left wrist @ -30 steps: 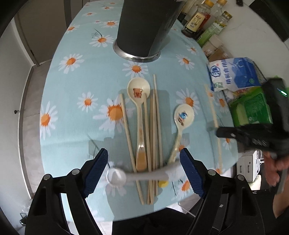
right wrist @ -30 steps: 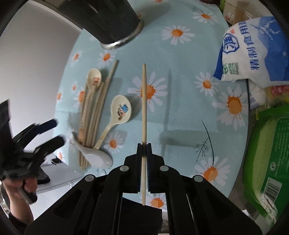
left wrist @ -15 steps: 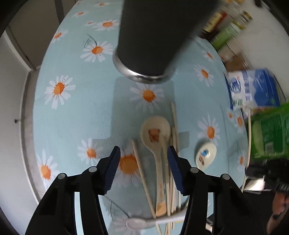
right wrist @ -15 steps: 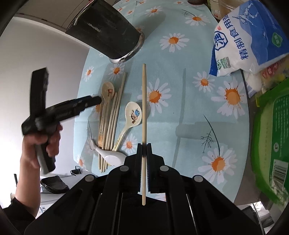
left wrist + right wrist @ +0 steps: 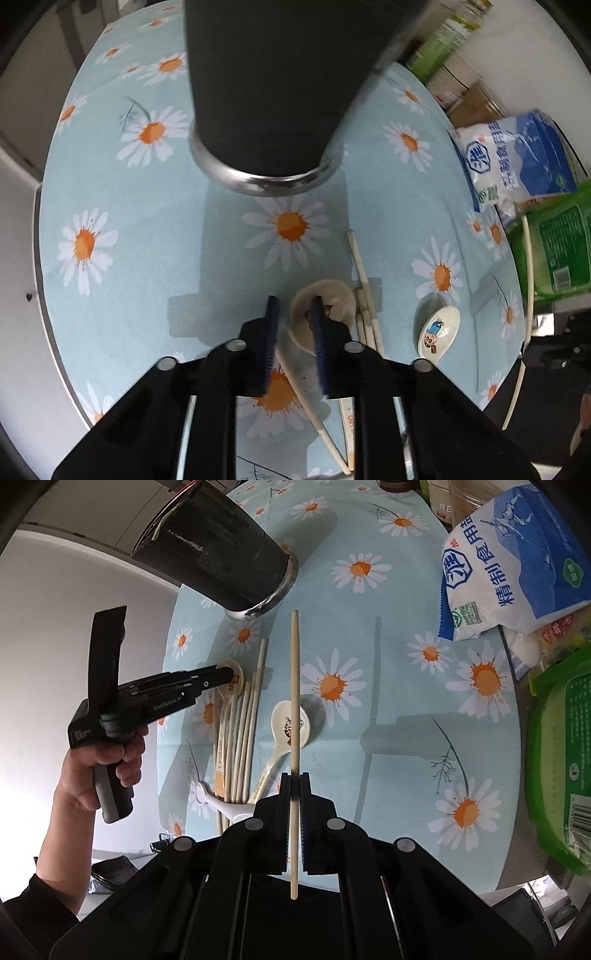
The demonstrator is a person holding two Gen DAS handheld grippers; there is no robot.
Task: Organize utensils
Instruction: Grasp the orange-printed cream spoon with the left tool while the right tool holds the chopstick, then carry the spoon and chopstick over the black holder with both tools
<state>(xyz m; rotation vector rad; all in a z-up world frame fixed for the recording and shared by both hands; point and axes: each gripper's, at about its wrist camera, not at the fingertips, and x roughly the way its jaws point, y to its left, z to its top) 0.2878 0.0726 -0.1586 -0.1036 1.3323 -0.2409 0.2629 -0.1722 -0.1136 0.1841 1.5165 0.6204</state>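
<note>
Left gripper: the black two-finger left gripper with blue pads [image 5: 293, 325] pointed steeply down at the table; its jaws were closing, narrowly parted, one pad over the rim of the beige ceramic soup spoon's bowl [image 5: 334, 295]; whether the pads pressed on it could not be told.
Right gripper: the black right gripper [image 5: 294, 786] was clamped tight on a single pale wooden chopstick [image 5: 294, 686], held above the cloth and pointing away from the camera.
Utensils on the table: a bundle of pale chopsticks [image 5: 243, 738] lay just beside the beige spoon; a second cream spoon with a cartoon print [image 5: 437, 330] lay to their right; a white plastic spoon [image 5: 225, 805] lay across the near ends.
Holder: a tall black cylindrical container with a steel base ring [image 5: 273, 92] stood beyond the utensils.
Surface: a light blue daisy-print tablecloth [image 5: 147, 229].
Edge: a blue and white salt bag [image 5: 506, 554]; a green packet [image 5: 557, 768].
</note>
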